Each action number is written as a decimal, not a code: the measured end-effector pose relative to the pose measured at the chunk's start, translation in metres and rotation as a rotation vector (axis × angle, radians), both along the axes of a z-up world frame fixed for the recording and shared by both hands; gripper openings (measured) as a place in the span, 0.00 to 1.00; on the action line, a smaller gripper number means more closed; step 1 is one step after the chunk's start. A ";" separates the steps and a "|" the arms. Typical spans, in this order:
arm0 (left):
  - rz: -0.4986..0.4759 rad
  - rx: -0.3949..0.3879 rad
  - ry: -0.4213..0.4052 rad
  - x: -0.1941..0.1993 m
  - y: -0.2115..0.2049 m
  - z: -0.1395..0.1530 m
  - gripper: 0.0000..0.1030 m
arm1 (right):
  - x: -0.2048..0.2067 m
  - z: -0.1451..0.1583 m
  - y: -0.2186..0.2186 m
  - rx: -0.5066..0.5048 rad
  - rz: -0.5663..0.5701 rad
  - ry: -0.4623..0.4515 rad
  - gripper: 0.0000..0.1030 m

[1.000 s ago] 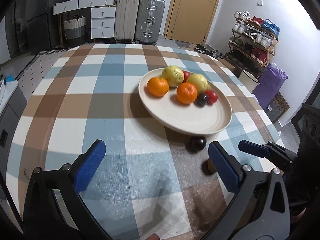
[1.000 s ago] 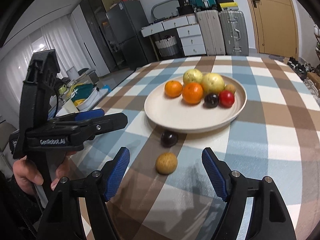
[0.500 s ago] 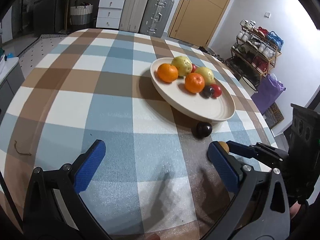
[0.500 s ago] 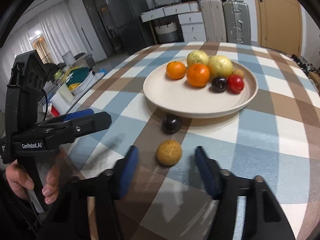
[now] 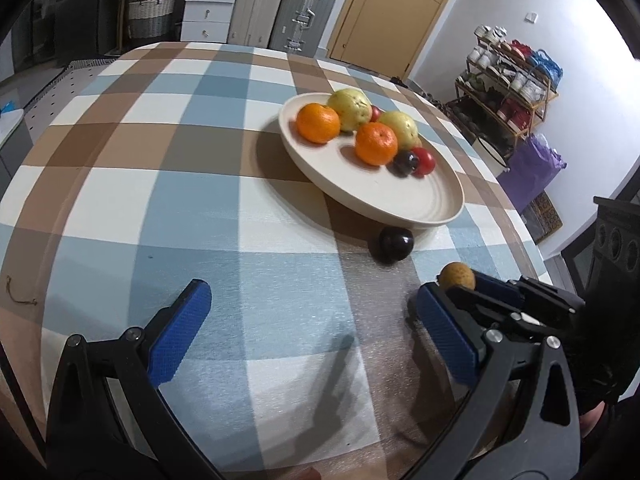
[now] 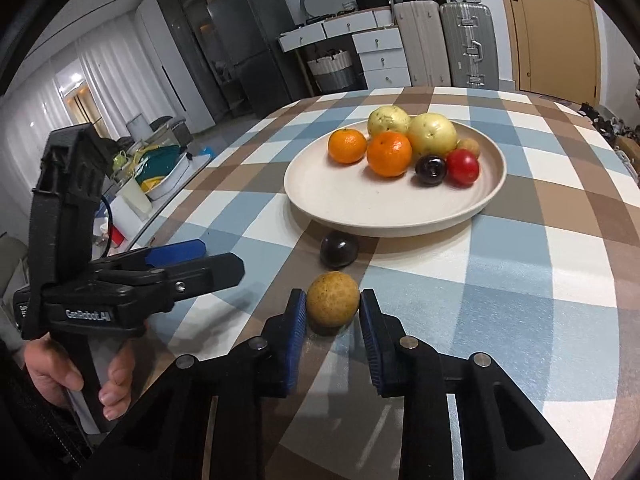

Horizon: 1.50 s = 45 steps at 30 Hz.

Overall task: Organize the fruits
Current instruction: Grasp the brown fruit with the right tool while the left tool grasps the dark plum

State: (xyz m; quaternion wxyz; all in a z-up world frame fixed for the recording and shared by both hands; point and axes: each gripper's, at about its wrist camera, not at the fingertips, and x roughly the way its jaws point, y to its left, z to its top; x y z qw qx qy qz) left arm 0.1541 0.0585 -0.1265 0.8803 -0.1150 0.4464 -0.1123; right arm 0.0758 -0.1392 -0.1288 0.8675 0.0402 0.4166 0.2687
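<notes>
suitcases (image 6: 444, 42), white drawers (image 5: 208, 10), shoe rack (image 5: 508, 92)

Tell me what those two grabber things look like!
Both are black plastic frames with two fingers tipped in ridged blue pads and silver round bolts at the joints. The left gripper has a tall black handle, white lettering on its side and a thin dark cable behind it. The right gripper looks the same up close.

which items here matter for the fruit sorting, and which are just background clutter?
In play:
- round tan-brown fruit, right gripper shut on it
- dark purple plum on the cloth
- cream round plate holding two oranges, two yellow-green pears, a red fruit and another dark plum
- left gripper, open, empty

Background:
- silver suitcases
- white drawer unit
- shoe rack
- purple bag
</notes>
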 end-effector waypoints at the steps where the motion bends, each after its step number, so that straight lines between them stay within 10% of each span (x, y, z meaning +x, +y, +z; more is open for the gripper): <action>1: -0.005 0.009 0.007 0.003 -0.004 -0.001 0.99 | -0.001 0.001 -0.003 0.002 -0.012 0.001 0.27; 23: -0.052 0.142 0.020 0.044 -0.074 -0.004 0.94 | -0.017 0.022 -0.060 0.102 -0.108 -0.067 0.27; 34: -0.114 0.118 0.036 0.048 -0.084 -0.006 0.23 | -0.023 0.025 -0.067 0.115 -0.097 -0.087 0.27; 45: -0.119 0.071 0.046 0.042 -0.075 -0.007 0.22 | -0.025 0.028 -0.068 0.106 -0.101 -0.096 0.27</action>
